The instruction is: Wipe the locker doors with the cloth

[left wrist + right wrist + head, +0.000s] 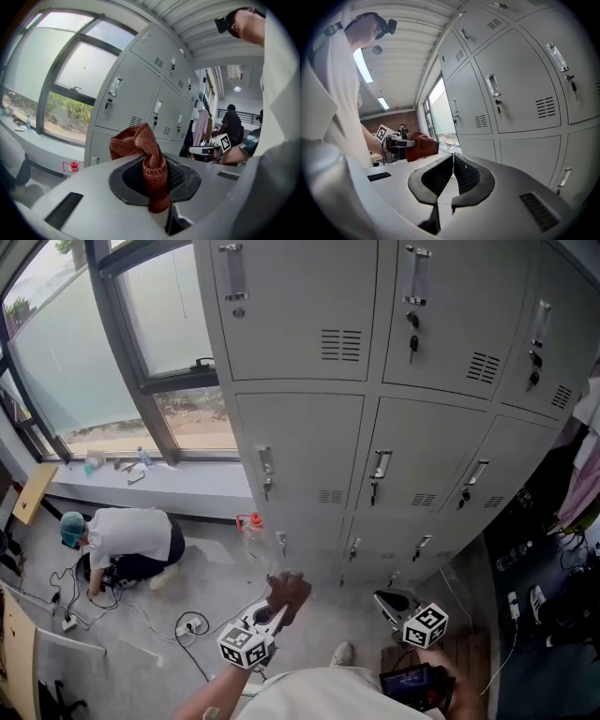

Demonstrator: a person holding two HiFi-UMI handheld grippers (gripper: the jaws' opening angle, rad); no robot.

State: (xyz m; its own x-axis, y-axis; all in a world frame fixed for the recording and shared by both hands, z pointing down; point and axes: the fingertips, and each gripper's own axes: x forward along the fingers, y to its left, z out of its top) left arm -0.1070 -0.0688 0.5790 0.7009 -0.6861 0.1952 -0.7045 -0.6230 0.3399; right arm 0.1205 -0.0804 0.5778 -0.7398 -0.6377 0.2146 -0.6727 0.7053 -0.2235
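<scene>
Cloth (146, 154): rust-red knitted fabric, bunched, clamped between the fingers (129, 180) of my left gripper (157, 185). Its loose end stands up above them and folds over toward the window side. In the head view I read it as held low, in front of the bottom rows of lockers. I cannot tell whether it touches a door.

Locker doors (300, 451): pale grey sheet metal, stacked in rows, each with a chrome handle and a louvred vent. Some locks in the upper row carry hanging keys.

Right gripper (452, 174): black fingers (471, 180) pressed together, nothing between them. I hold it to the right of the left gripper, apart from it, low before the lockers.

Window (112, 343): large, dark-framed, left of the lockers, with a grey sill (141, 479) bearing small items.

Person (127, 538): white top, teal cap, crouched on the floor below the sill, among cables (141, 615).
</scene>
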